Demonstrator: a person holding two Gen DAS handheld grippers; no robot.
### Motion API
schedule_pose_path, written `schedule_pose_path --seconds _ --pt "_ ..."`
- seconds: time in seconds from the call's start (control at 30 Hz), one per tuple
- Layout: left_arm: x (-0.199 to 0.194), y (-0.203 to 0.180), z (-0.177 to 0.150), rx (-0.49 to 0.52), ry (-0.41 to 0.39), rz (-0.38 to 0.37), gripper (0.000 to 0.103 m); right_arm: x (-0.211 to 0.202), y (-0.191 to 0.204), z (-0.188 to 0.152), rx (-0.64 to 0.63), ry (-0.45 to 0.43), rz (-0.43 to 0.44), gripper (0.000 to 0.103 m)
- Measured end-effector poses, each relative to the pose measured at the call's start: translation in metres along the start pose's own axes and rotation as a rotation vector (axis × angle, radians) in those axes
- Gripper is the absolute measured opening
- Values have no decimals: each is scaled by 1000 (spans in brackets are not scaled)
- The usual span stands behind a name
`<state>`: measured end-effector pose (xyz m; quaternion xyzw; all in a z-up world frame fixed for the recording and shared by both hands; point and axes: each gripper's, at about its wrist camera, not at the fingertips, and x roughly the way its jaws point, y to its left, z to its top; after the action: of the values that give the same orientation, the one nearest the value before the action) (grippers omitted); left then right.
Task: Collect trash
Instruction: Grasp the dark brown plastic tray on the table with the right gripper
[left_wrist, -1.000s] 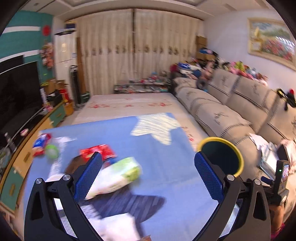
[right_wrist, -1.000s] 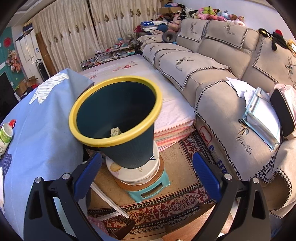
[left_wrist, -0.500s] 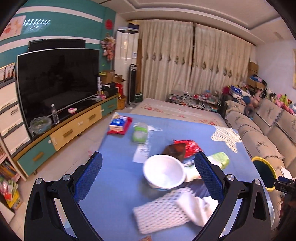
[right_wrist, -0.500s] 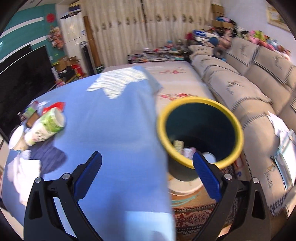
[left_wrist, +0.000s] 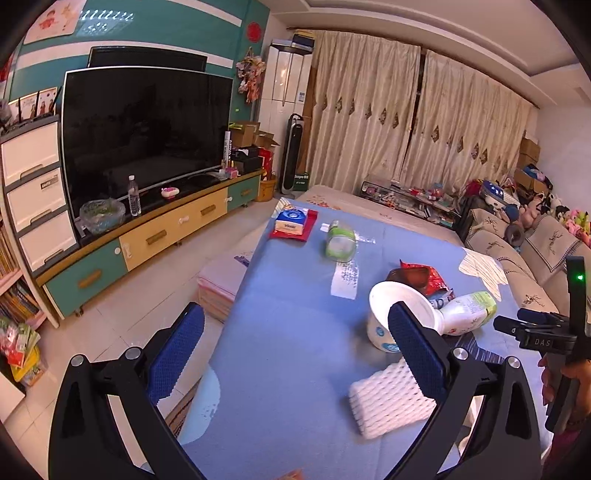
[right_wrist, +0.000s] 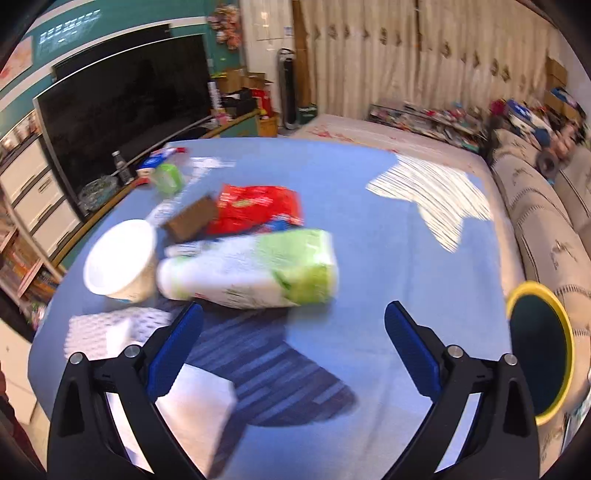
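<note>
Trash lies on the blue-covered table (left_wrist: 288, 332). A white paper cup (left_wrist: 397, 314) lies on its side; it also shows in the right wrist view (right_wrist: 120, 258). A white and green bottle (right_wrist: 251, 269) lies beside it, also in the left wrist view (left_wrist: 469, 312). Behind are a red snack wrapper (right_wrist: 255, 206) and a brown wrapper (right_wrist: 192, 221). A white foam net sleeve (left_wrist: 391, 402) lies near the front. The dark bin with a yellow rim (right_wrist: 541, 354) stands off the table's right. My left gripper (left_wrist: 295, 350) is open and empty. My right gripper (right_wrist: 291, 347) is open, empty, just before the bottle.
A green jar (left_wrist: 340, 242) and a tissue pack on a red mat (left_wrist: 291, 223) lie at the table's far end. A TV (left_wrist: 144, 136) on a low cabinet stands left. A sofa (right_wrist: 546, 206) runs along the right. White paper (right_wrist: 192, 410) lies at the table's front.
Both grippers have swung left, away from the bin. The right view went from the bin to the table's trash, now close to the bottle. Both stayed open.
</note>
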<state>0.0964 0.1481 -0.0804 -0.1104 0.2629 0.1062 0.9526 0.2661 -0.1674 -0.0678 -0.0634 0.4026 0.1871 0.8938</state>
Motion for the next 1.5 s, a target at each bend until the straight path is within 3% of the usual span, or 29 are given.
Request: schedule_pose_path --seconds 0.13,0.2,0.37,0.57,0.63,0.8,0.9,0.93,0.97,1.03,1.3,1.5 --pt "-1 -4 -3 -9 -8 8 98 1 24 13 -8 -26 63 94" --pt "-1 -4 -2 -5 -16 22 98 1 35 17 -16 -26 99 88" --pt "-6 -7 -1 -10 -23 30 98 32 60 46 -65 29 163 52" --pt "-8 -6 -3 -2 -20 39 98 85 59 85 13 102 77 45" --pt "-7 -7 -3 -9 -13 39 98 101 60 88 23 158 97 45" --pt "-4 -8 -5 -2 -4 31 98 118 59 90 37 189 62 44" --pt "-2 -6 -7 -8 3 28 98 126 54 86 58 215 71 26" --pt "-1 -6 -8 -14 7 26 98 126 52 85 65 214 81 15" --pt "1 -7 -9 -19 12 23 98 126 50 84 79 210 100 8" --pt "1 -7 -9 -21 17 18 98 120 46 86 105 171 136 5" --pt "1 -18 -7 2 8 5 98 56 27 98 121 -9 110 4" --pt "-1 -37 -8 38 -2 -48 98 -16 -36 78 196 -143 38 4"
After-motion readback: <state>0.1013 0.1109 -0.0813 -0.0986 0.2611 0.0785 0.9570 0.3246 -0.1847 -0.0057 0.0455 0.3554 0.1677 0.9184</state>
